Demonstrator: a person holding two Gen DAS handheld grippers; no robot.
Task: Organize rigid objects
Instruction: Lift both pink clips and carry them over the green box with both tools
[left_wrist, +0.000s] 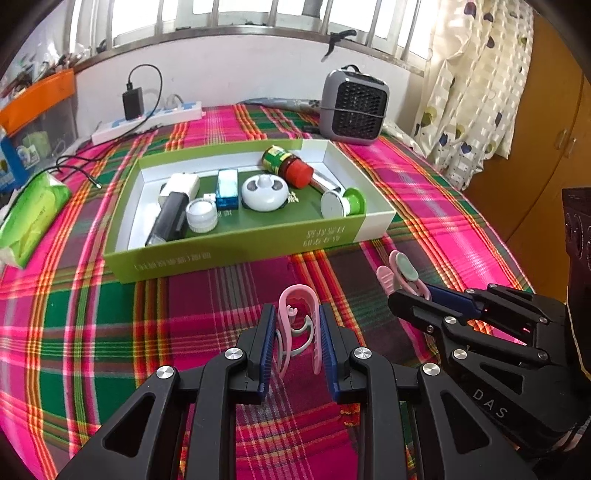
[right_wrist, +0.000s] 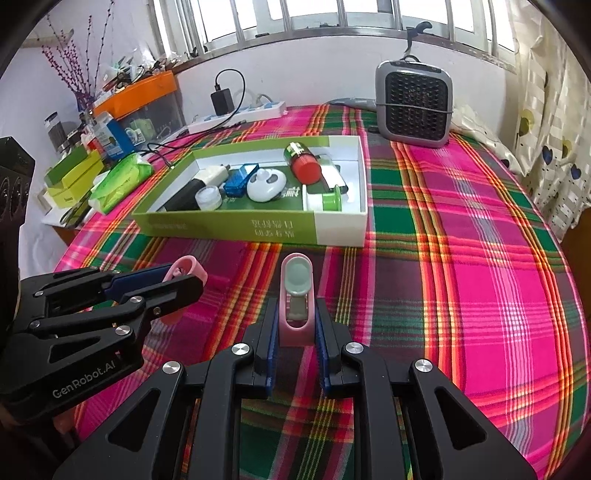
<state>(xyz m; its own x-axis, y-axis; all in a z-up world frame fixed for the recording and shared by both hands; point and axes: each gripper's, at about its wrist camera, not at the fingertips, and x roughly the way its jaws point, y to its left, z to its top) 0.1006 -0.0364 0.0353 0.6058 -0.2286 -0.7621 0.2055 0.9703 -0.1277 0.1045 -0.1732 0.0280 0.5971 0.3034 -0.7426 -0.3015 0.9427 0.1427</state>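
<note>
On the plaid cloth (left_wrist: 424, 192), in front of the green box (left_wrist: 236, 242), both grippers sit side by side, each pinching a pink clip. Left gripper (left_wrist: 298, 347): pads pressed on both flanks of the clip (left_wrist: 301, 325); its lower end is hidden between the fingers. Right gripper (right_wrist: 296, 341): closed on the second clip (right_wrist: 296, 295), grey-green pad facing up; its base is hidden between the pads. From each camera the other gripper covers most of its clip. Whether either clip touches the cloth cannot be told.

Box contents: red-capped bottle (left_wrist: 290, 166), white round case (left_wrist: 265, 192), blue box (left_wrist: 226, 188), small jar (left_wrist: 201, 215), black cylinder (left_wrist: 168, 219), green-ended spool (left_wrist: 343, 202). Printing on the box wall is unreadable.

Beyond: grey heater (left_wrist: 354, 105), power strip (left_wrist: 147, 122) with black charger (left_wrist: 133, 101), tissue pack (left_wrist: 31, 218) cut by the frame edge.
</note>
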